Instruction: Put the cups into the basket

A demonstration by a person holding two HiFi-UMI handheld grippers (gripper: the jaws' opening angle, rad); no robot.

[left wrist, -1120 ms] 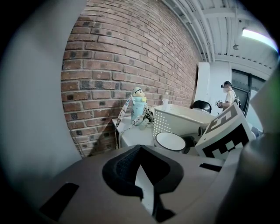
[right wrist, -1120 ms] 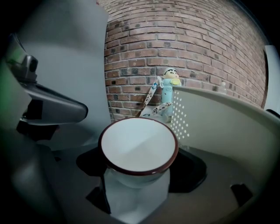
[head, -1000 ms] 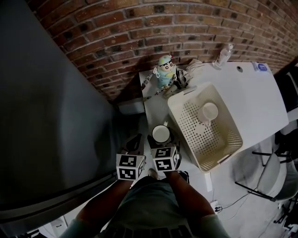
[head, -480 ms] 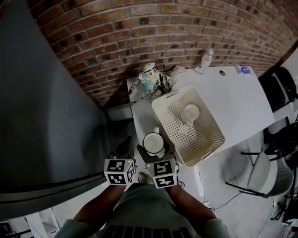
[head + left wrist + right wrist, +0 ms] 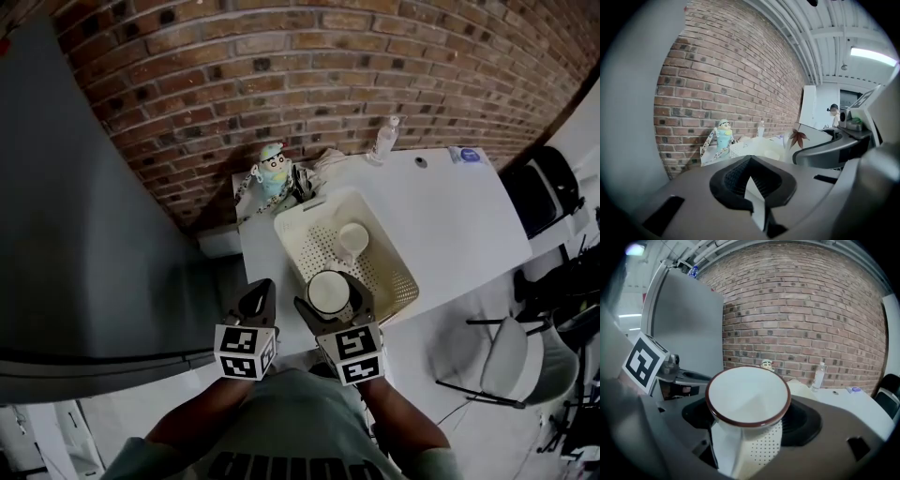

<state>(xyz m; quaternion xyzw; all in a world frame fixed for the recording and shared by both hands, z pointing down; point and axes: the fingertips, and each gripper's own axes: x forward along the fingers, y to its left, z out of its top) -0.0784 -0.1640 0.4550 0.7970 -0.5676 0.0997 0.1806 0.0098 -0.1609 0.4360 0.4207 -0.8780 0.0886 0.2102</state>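
A cream perforated basket (image 5: 389, 253) stands on the white table (image 5: 459, 216). One white cup (image 5: 353, 239) lies inside it. My right gripper (image 5: 330, 298) is shut on a second white cup with a brown rim (image 5: 329, 292), held upright over the basket's near end. In the right gripper view this held cup (image 5: 747, 394) fills the middle between the jaws, with the basket's perforated wall (image 5: 764, 451) showing beneath it. My left gripper (image 5: 255, 305) hangs off the table's near left corner, shut and holding nothing; in the left gripper view its fingertips (image 5: 750, 161) meet.
A cartoon doll (image 5: 273, 172) and a clear bottle (image 5: 382, 141) stand at the table's back edge against the brick wall. A tall grey panel (image 5: 84, 234) rises at the left. Chairs (image 5: 534, 356) stand on the floor at the right.
My right gripper has carried the brown-rimmed cup from beside the basket's left side to over the basket's near end. The left gripper stayed beside it, shut.
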